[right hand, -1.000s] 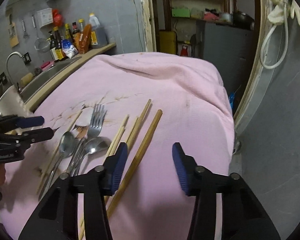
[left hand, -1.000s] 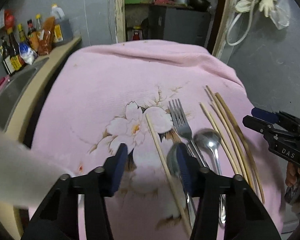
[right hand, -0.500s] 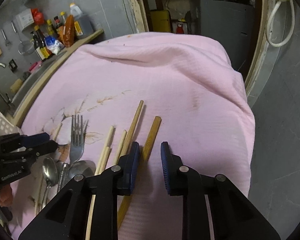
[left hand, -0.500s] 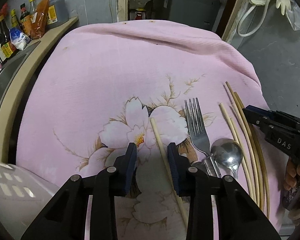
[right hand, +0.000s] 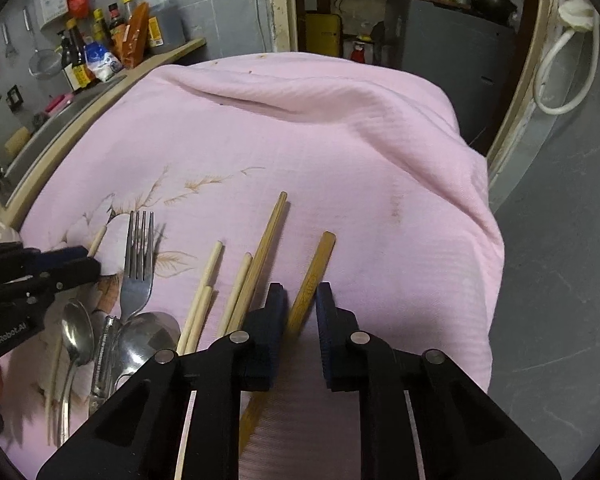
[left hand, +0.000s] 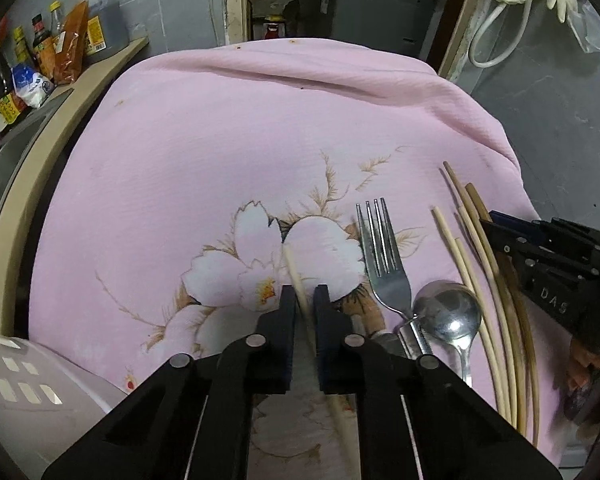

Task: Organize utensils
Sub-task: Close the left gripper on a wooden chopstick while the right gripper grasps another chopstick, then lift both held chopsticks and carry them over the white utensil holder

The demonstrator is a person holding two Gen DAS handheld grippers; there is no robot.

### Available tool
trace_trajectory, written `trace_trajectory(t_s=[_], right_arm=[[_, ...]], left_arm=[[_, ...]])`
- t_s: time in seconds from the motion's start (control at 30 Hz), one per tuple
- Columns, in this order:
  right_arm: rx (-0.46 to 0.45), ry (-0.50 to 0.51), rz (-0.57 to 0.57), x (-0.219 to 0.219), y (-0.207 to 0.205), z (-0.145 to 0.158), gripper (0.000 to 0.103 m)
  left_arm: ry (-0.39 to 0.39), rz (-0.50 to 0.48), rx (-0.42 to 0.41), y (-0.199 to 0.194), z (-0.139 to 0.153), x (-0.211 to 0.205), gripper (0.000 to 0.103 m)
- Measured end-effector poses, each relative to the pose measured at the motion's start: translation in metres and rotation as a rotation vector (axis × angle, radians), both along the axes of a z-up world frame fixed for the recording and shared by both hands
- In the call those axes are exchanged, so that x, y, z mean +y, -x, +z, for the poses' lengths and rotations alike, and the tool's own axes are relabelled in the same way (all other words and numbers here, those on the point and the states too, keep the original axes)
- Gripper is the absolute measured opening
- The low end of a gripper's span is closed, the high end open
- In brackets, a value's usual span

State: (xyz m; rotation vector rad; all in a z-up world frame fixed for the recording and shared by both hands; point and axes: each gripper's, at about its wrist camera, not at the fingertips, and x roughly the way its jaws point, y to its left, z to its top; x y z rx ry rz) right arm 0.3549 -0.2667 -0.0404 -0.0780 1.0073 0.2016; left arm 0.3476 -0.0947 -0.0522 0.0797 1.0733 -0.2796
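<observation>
Since a moment ago I am narrowing both sets of jaws: my left gripper (left hand: 304, 300) is clenching around the pale chopstick (left hand: 296, 276) on the pink cloth (left hand: 260, 140), my right gripper (right hand: 302, 300) around the darker chopstick (right hand: 312, 276). I am keeping each stick centred between the pads and lifting level, so neither swivels. The fork (left hand: 380, 248) and spoon (left hand: 446, 316) are lying at my left's three o'clock. A white perforated basket (left hand: 28, 392) is sitting at eight o'clock; I cannot tell what it holds.
</observation>
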Motion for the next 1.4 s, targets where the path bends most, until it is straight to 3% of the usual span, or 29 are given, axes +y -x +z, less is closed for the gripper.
trace_trajectory(t_s=[0.1, 0.23, 0.47, 0.63, 0.77, 0.9, 1.13, 1.4], right_arm=[[-0.028, -0.007, -0.018, -0.001, 0.008, 0.001, 0.006], [-0.105, -0.043, -0.051, -0.008, 0.026, 0.011, 0.005], [-0.299, -0.051, -0.063, -0.002, 0.074, 0.034, 0.005], [-0.562, 0.086, -0.074, 0.024, 0.118, 0.053, 0.005], [-0.828, 0.244, -0.115, 0.052, 0.152, 0.066, 0.005], [-0.950, 0.262, -0.143, 0.069, 0.164, 0.080, 0.005], [-1.087, 0.122, -0.130, 0.101, 0.171, 0.117, 0.005], [-1.107, -0.236, 0.002, 0.153, 0.153, 0.168, 0.005]], left_arm=[[0.013, 0.000, -0.019, 0.004, 0.001, 0.000, 0.002], [0.070, 0.022, -0.062, 0.017, 0.008, 0.006, 0.002], [0.144, 0.045, -0.246, 0.050, 0.039, 0.015, 0.002], [0.191, 0.078, -0.410, 0.073, 0.067, 0.022, 0.002], [0.231, 0.110, -0.515, 0.089, 0.089, 0.030, 0.002], [0.280, 0.123, -0.589, 0.105, 0.116, 0.046, 0.002], [0.300, 0.131, -0.705, 0.123, 0.161, 0.090, 0.003], [0.352, 0.234, -0.751, 0.118, 0.205, 0.177, 0.003]])
